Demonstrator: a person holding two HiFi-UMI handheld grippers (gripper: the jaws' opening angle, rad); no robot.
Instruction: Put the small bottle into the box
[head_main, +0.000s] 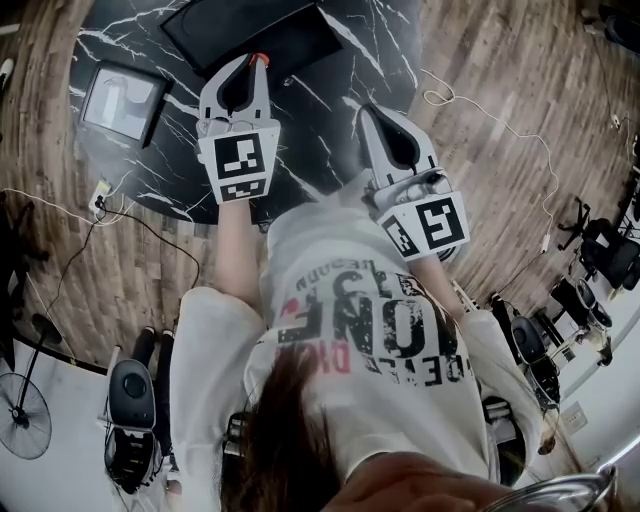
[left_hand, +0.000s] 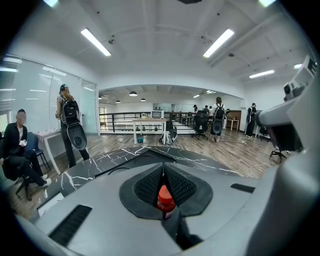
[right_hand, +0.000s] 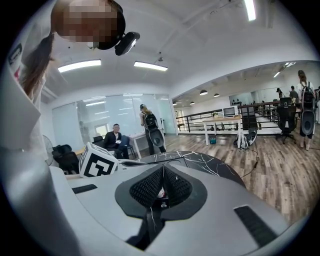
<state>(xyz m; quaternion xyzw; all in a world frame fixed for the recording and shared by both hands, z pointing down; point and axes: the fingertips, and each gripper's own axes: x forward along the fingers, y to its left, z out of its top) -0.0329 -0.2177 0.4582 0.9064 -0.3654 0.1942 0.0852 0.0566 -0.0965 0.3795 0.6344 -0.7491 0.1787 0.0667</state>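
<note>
My left gripper (head_main: 256, 66) (left_hand: 163, 168) is shut on the small bottle (left_hand: 165, 200), whose red cap (head_main: 260, 59) pokes out between the dark ribbed pads. It is held above the black marble table (head_main: 330, 95), just below a flat black box (head_main: 250, 30) at the far edge. My right gripper (head_main: 365, 110) (right_hand: 163, 168) hangs over the table's right part with its jaws together. A small pale bit shows low between its pads (right_hand: 175, 187); I cannot tell what it is.
A square open box with a pale inside (head_main: 122, 100) sits at the table's left end. Cables run over the wooden floor (head_main: 500, 120). People stand and sit beyond the table (left_hand: 70, 125). A fan (head_main: 22, 412) and chairs (head_main: 605, 250) stand around.
</note>
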